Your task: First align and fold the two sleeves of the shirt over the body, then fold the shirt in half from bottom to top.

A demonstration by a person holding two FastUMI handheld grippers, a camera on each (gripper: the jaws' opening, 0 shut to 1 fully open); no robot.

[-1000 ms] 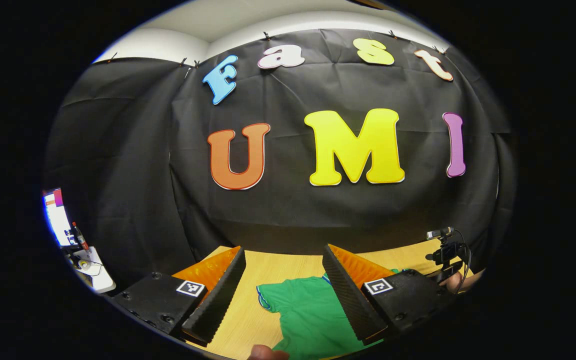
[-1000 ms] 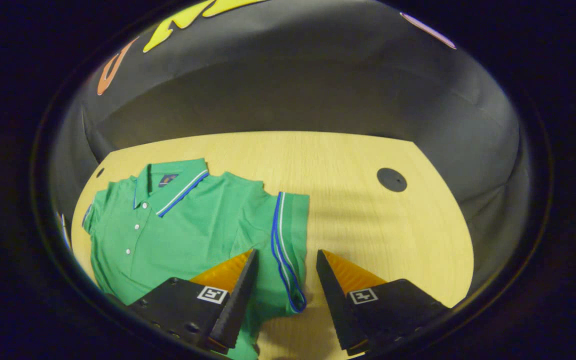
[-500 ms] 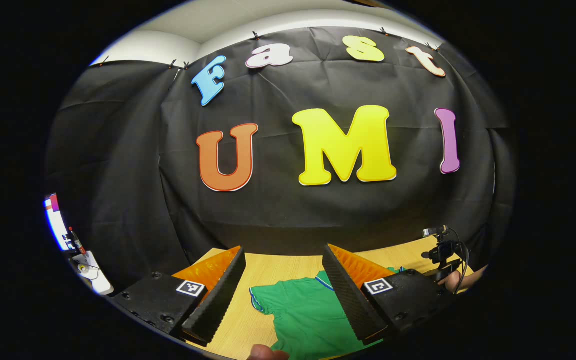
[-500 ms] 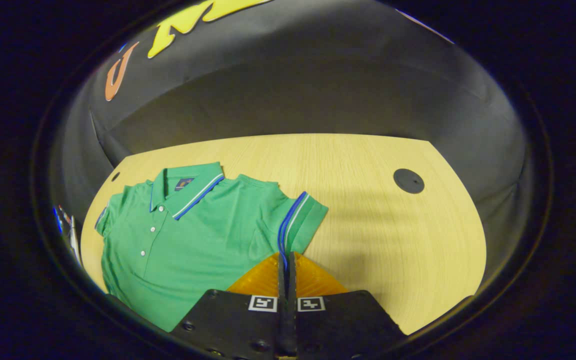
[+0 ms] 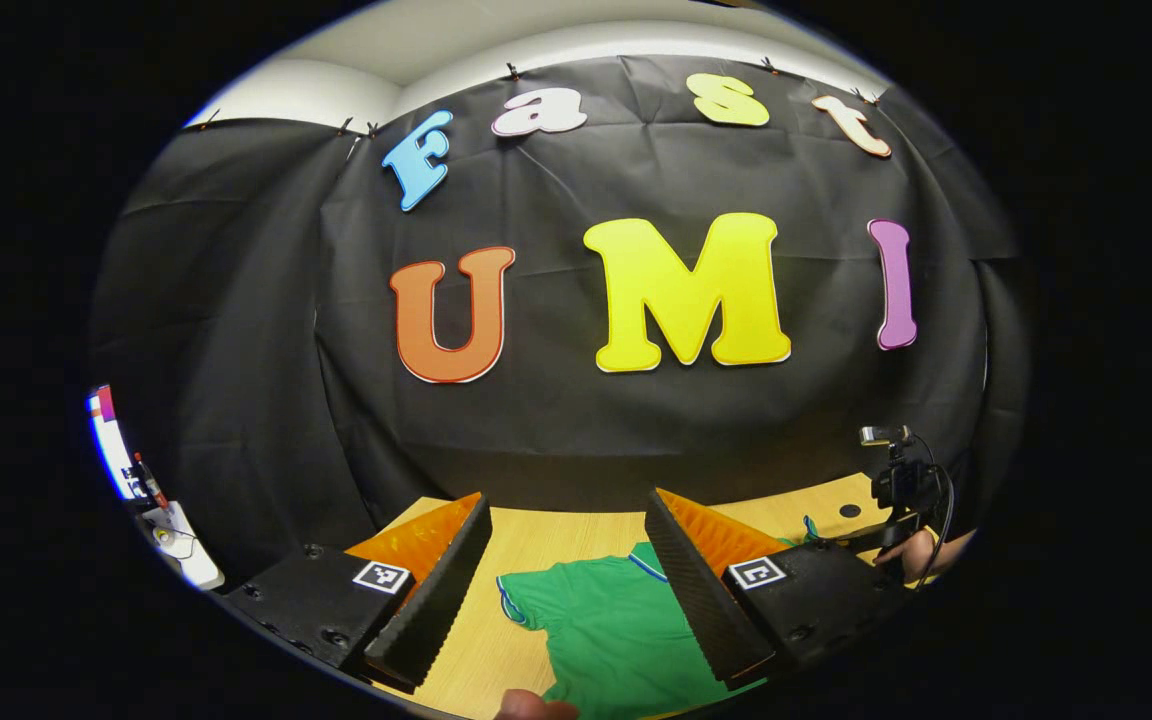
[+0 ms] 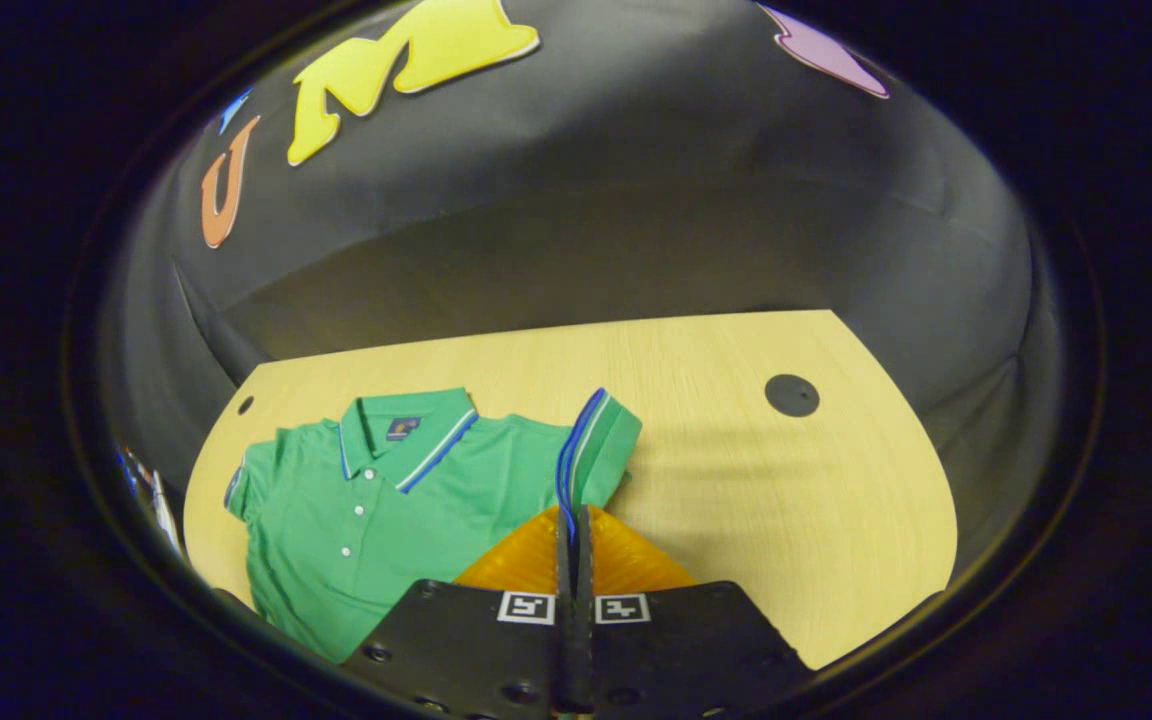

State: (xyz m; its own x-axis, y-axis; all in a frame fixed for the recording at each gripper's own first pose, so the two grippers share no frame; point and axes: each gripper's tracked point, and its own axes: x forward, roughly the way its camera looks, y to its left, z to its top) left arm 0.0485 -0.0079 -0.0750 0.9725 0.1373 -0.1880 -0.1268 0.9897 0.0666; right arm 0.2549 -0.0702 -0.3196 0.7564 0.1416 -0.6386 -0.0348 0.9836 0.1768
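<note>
sleeve lifted since before, pinched in right gripper jaws; left gripper jaws spread above shirt.

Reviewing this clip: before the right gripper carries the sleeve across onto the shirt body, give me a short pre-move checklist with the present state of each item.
1. Right gripper shut on the sleeve cuff: ok, fingers closed with the striped edge between them.
2. Sleeve raised off the table: ok, the cuff stands up above the fingers.
3. Shirt body flat, collar and buttons up: ok.
4. Other sleeve flat: cannot tell; it is small at the far edge.
5. Left gripper clear of the fold path: ok, open and hovering above the shirt's other side.
6. Table beside the shirt free of obstacles: ok.
</note>
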